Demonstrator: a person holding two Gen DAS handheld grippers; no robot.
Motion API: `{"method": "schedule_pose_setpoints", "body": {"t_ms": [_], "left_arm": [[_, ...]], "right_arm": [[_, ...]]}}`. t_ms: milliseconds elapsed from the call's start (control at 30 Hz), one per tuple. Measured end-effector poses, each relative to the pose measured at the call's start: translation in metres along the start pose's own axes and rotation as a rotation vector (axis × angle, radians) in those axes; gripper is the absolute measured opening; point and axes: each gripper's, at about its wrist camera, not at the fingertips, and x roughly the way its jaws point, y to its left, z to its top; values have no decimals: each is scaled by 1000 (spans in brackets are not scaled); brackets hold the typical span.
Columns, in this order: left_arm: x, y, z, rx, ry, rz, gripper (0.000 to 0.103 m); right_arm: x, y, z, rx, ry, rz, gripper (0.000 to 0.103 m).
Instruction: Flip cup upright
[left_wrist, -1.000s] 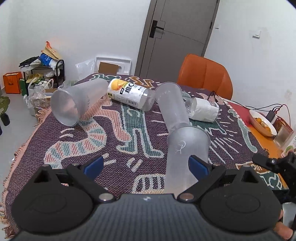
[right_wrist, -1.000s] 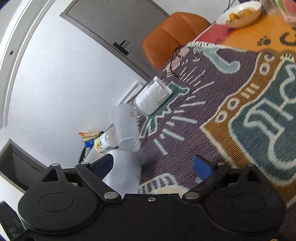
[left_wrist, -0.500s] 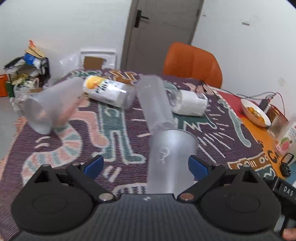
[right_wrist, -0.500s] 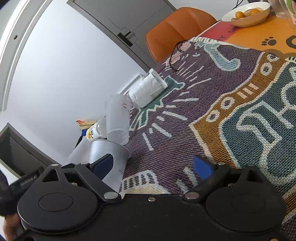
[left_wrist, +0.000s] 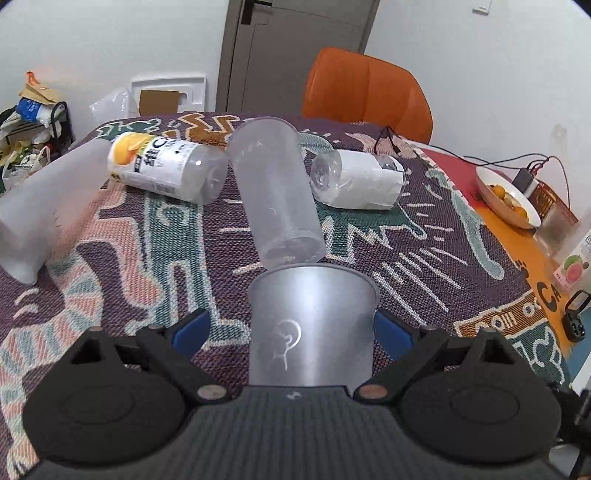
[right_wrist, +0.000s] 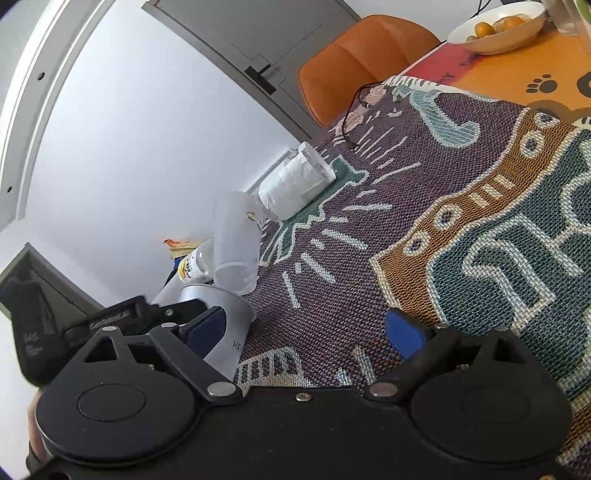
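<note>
A frosted plastic cup with a small white logo lies on its side on the patterned cloth, its open rim pointing away from me, between the blue pads of my left gripper. The left jaws stand wide, with the right pad at the cup's wall and a gap at the left pad. The same cup shows in the right wrist view, with the left gripper's black body beside it. My right gripper is open and empty, tilted over the cloth to the cup's right. Two more frosted cups lie on their sides.
An orange-label bottle and a white-label bottle lie at the back of the cloth. A fruit bowl, a glass and a juice carton stand at the right. An orange chair stands behind the table.
My left gripper has moved forward and right around the near cup, which now sits deeper between its pads. My right gripper has shifted slightly; the left gripper now shows beside the cup in its view.
</note>
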Motion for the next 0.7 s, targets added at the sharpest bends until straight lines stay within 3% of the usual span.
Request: {"method": "schedule_pose_setpoints", "body": {"t_ms": [200, 333, 700], "left_arm": [[17, -8, 7, 31, 33, -12, 94], [25, -10, 9, 29, 68, -30, 79], [-35, -24, 5, 84, -108, -56, 78]], "right_arm": [[0, 1, 0, -14, -5, -14, 95], [1, -1, 0, -2, -6, -20, 95], [-11, 7, 1, -9, -33, -27, 95]]}}
